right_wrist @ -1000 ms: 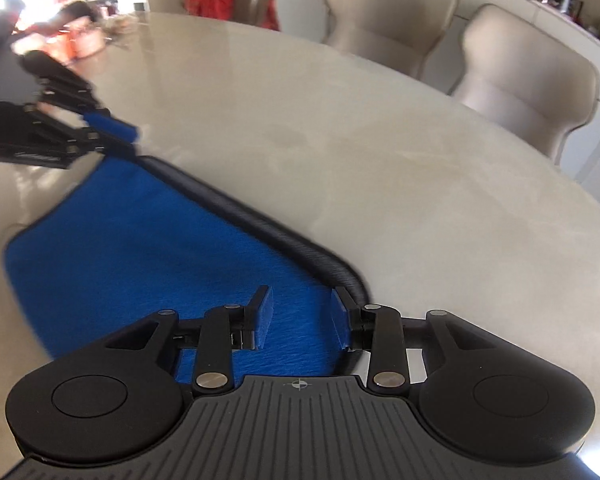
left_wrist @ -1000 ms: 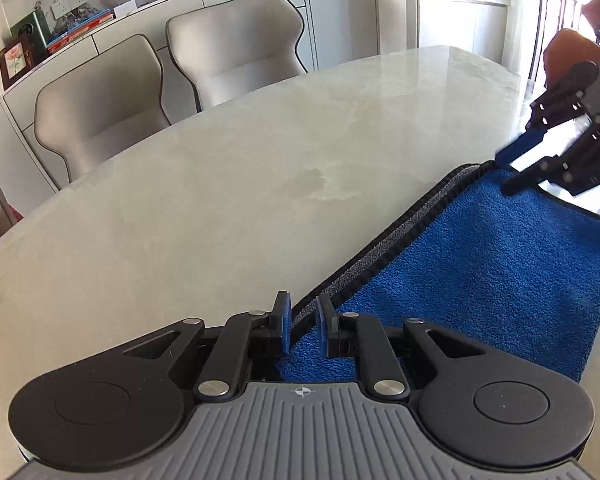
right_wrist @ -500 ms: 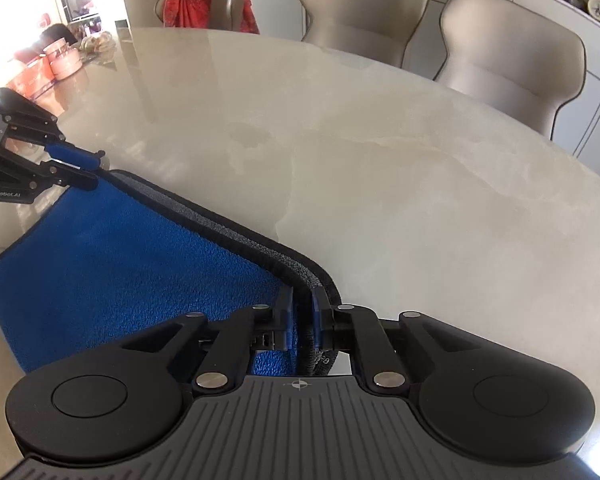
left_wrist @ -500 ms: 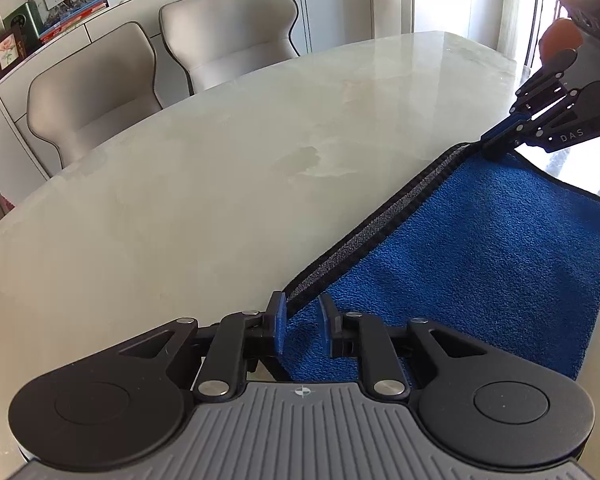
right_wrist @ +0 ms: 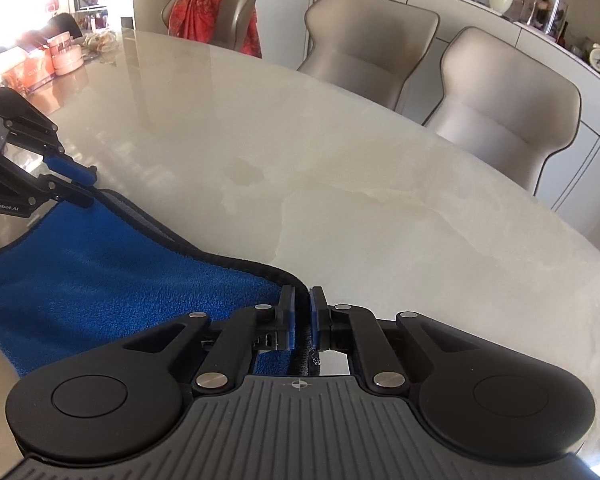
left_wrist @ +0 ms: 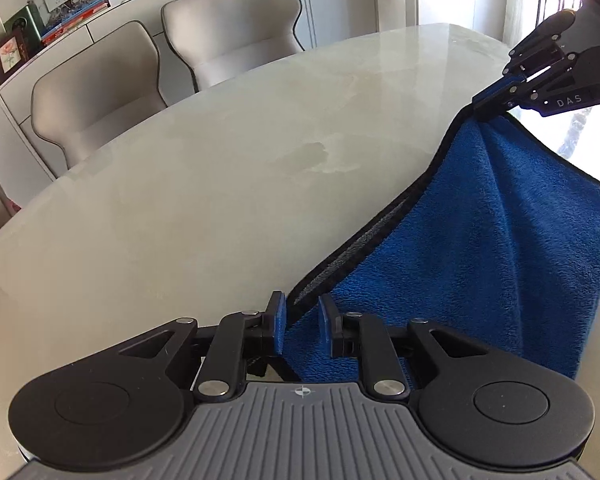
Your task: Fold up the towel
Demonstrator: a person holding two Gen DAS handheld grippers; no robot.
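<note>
A blue towel (left_wrist: 500,248) with a black and grey hem hangs between my two grippers above the marble table (left_wrist: 180,200). My left gripper (left_wrist: 302,326) has a corner of the towel between its jaws, with a small gap still showing. My right gripper (right_wrist: 302,322) is shut on the other corner of the same edge. The right gripper also shows in the left wrist view (left_wrist: 496,100), pinching the towel's top corner. The left gripper shows in the right wrist view (right_wrist: 70,184). The towel (right_wrist: 100,264) sags between them in the right wrist view.
Two beige chairs (left_wrist: 168,52) stand at the table's far side before a white sideboard (right_wrist: 500,12). A chair with a red cloth (right_wrist: 212,8) stands at the far end. Orange boxes (right_wrist: 40,64) sit on the far left of the table.
My right gripper closed on the towel corner. Both grippers rose, lifting the towel's edge off the table so it now hangs in folds.
</note>
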